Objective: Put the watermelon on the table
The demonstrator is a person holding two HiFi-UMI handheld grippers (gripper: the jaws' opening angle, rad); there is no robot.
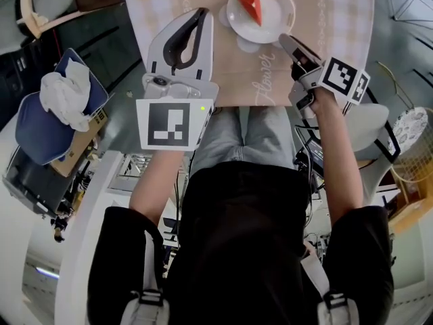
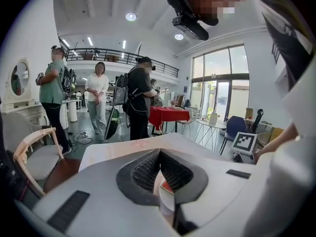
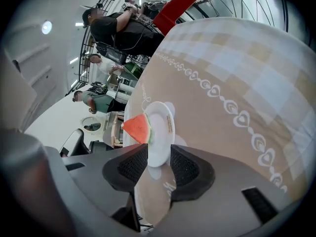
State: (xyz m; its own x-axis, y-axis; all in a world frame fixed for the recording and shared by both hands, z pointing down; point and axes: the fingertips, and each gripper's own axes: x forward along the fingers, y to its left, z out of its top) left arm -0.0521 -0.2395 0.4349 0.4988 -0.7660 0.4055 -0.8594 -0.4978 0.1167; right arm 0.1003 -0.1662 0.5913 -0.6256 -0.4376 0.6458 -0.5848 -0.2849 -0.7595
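Nearest us, our left hand-held gripper (image 1: 201,13) is clenched on nothing, above the table's (image 1: 338,26) near edge. Our right hand-held gripper (image 1: 285,41) is released, its jaws apart just beside the white plate (image 1: 276,5). Farther on, the watermelon slice (image 1: 249,4) lies on that plate, which rests on the table

**A two-level open hall, not a home**

A railed mezzanine (image 2: 118,56) runs above the floor, tall windows (image 2: 217,90) fill one wall, and round ceiling lights (image 2: 131,17) shine overhead. People (image 2: 98,100) stand about among chairs (image 2: 37,152) and a red-clothed table (image 2: 168,115) — one wears a backpack (image 2: 121,90).
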